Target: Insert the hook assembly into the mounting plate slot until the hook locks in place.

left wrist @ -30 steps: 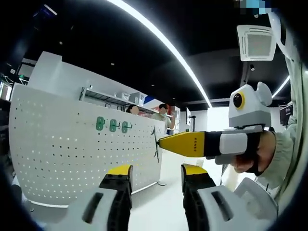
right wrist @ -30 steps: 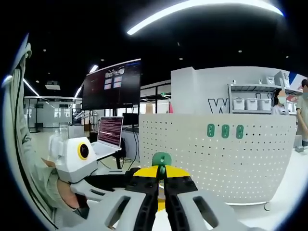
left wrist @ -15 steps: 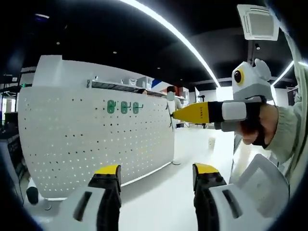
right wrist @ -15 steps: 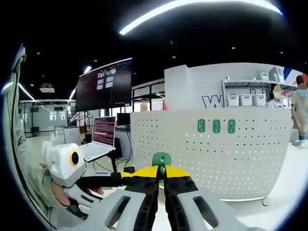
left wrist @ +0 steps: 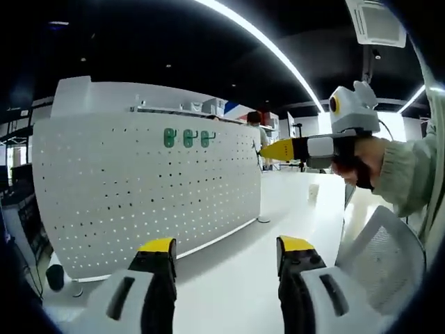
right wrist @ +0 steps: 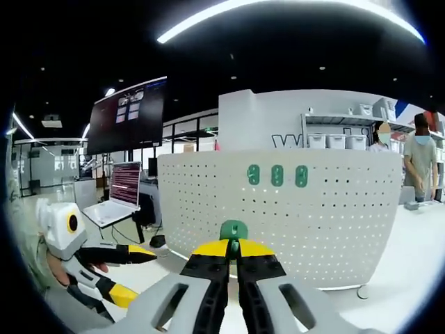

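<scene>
My right gripper [right wrist: 233, 259] pinched the green hook [right wrist: 233, 231] by its base, short of the pegboard [right wrist: 334, 216]; looked light, rigid plastic, likely slippery. Left gripper [left wrist: 226, 252] was spread, empty.

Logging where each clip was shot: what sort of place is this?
Probably an open-plan lab or tech office: a white pegboard on a table, a laptop under a big screen, and storage shelves behind.

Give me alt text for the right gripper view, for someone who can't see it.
The right claw is shut on a green hook, held up facing a white pegboard that already carries three green hooks. The left claw is open at lower left.
</scene>
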